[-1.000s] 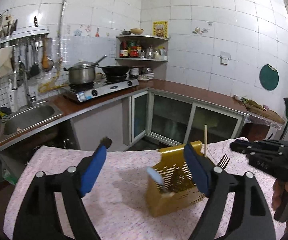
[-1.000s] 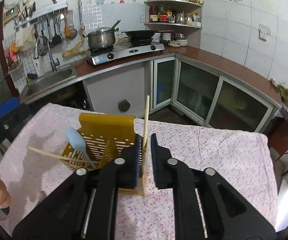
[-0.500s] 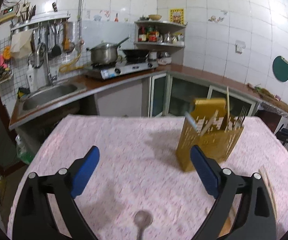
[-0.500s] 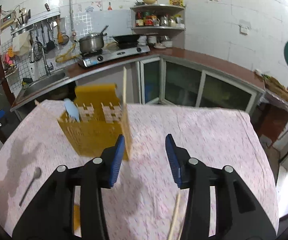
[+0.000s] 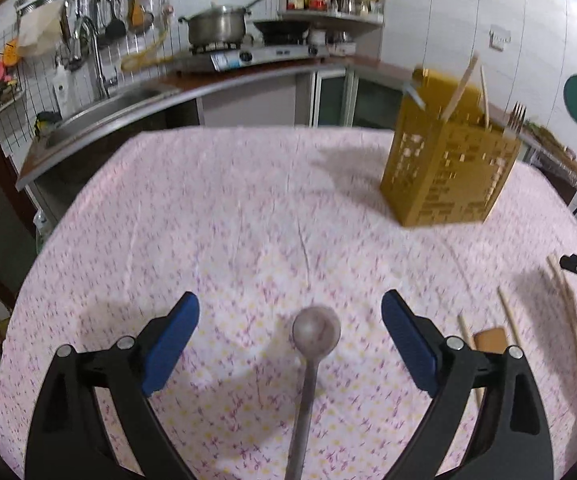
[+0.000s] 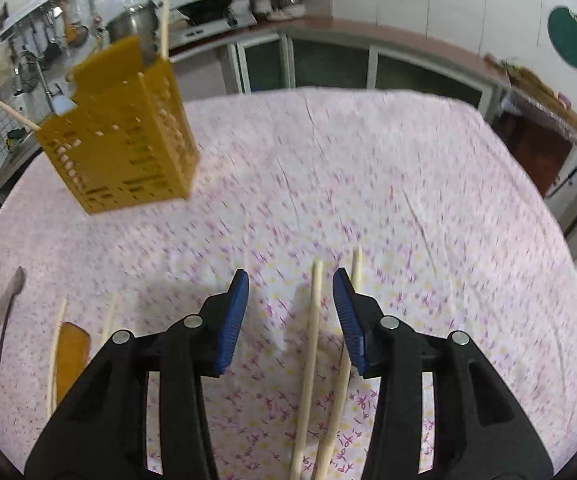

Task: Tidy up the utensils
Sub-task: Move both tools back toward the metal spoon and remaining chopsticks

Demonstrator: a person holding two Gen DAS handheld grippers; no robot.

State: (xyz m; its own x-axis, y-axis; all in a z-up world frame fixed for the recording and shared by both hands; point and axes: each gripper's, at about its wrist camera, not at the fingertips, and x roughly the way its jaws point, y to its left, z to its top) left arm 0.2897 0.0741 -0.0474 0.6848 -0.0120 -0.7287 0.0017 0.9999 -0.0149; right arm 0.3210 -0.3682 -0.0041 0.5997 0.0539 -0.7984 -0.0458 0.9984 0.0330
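Observation:
A yellow slotted utensil holder [image 5: 450,172] stands on the pink floral tablecloth [image 5: 228,220], with chopsticks, a fork [image 5: 515,117] and a pale blue spoon in it; it also shows in the right wrist view [image 6: 122,148]. My left gripper [image 5: 290,328] is open, low over the cloth, with a metal spoon [image 5: 314,344] lying between its fingers. My right gripper [image 6: 290,306] is open over two loose chopsticks [image 6: 312,344]; one lies between the fingers. The metal spoon [image 6: 10,308] also shows at the far left of the right wrist view.
More chopsticks [image 5: 508,316] and a small wooden spatula [image 5: 488,340] lie on the cloth at the right of the left wrist view, and in the right wrist view [image 6: 70,354]. Behind the table are a counter, sink [image 5: 100,112] and stove with a pot [image 5: 216,28].
Both grippers pulled back from the holder and dropped toward the cloth. The right gripper let go of a chopstick in the holder and opened. The holder now looks farther away.

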